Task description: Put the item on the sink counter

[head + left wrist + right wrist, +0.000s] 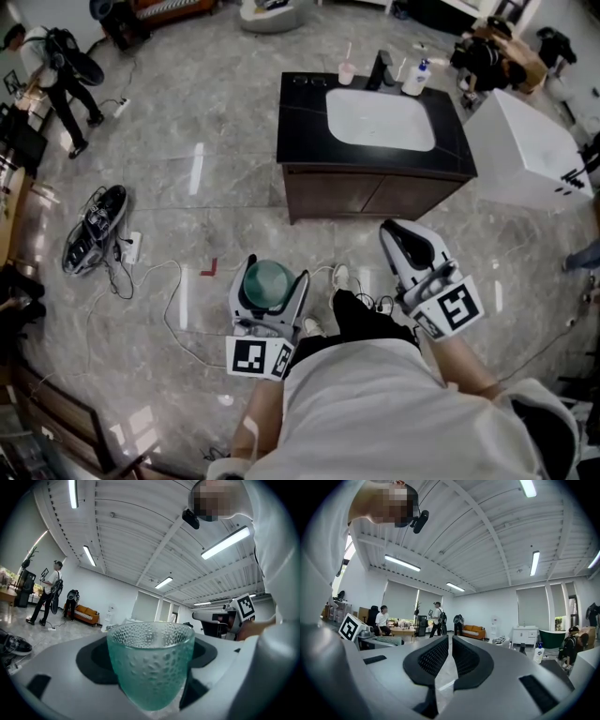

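Head view: left gripper (272, 270) clasps the green glass (268, 281) while right gripper (392, 232) is closed, empty.

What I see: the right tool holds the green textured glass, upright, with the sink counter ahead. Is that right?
Not quite: it is the left tool that holds the green glass, upright between its jaws, as the left gripper view shows. The right tool is shut and empty. The sink counter is indeed ahead.

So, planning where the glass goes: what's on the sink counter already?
Along the back edge of the sink counter stand a pink cup, a black faucet and a white pump bottle. Anything behind the faucet is covered.
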Demonstrator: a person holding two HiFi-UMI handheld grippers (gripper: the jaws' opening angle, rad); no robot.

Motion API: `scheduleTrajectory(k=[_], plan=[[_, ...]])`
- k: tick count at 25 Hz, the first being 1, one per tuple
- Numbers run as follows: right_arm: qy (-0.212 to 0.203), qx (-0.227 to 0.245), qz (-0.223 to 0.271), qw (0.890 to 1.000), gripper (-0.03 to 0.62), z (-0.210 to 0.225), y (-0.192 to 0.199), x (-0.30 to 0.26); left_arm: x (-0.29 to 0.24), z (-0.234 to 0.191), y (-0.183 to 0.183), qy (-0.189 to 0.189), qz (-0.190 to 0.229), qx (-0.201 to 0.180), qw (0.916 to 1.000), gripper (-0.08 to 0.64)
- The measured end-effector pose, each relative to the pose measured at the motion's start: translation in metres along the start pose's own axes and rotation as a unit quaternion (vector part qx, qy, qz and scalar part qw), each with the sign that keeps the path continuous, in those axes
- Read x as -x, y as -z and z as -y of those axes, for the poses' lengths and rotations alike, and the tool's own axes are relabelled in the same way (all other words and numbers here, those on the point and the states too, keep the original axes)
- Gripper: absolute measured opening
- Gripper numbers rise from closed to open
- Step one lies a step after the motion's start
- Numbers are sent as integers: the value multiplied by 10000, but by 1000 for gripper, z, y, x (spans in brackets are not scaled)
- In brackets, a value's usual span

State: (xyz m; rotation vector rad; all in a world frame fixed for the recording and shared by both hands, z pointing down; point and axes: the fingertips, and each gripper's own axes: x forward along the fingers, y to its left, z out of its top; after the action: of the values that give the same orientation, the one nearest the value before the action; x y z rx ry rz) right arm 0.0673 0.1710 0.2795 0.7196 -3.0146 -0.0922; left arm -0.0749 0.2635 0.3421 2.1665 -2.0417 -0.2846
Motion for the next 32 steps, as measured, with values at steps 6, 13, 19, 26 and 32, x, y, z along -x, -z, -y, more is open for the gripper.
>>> scheduleTrajectory(k=[6, 13, 19, 26, 32], plan=[[-14, -245, 50, 9997, 49, 31, 9, -14, -33, 3, 3, 9, -82, -68, 9999, 399], [-170, -304, 217, 9992, 49, 80, 9, -51, -91, 0, -9, -37, -58, -249, 9997, 399], [-223, -376, 259, 9987, 49, 124, 15, -79, -143, 0, -15, -17, -57, -342, 9994, 399], [-431, -493, 239, 9976, 49, 165, 23, -107, -193, 1, -26, -26, 79, -214, 9997, 399], [-619, -467, 260, 9966, 49, 186, 25, -124, -219, -1, -43, -143, 313, -280, 9990, 399]])
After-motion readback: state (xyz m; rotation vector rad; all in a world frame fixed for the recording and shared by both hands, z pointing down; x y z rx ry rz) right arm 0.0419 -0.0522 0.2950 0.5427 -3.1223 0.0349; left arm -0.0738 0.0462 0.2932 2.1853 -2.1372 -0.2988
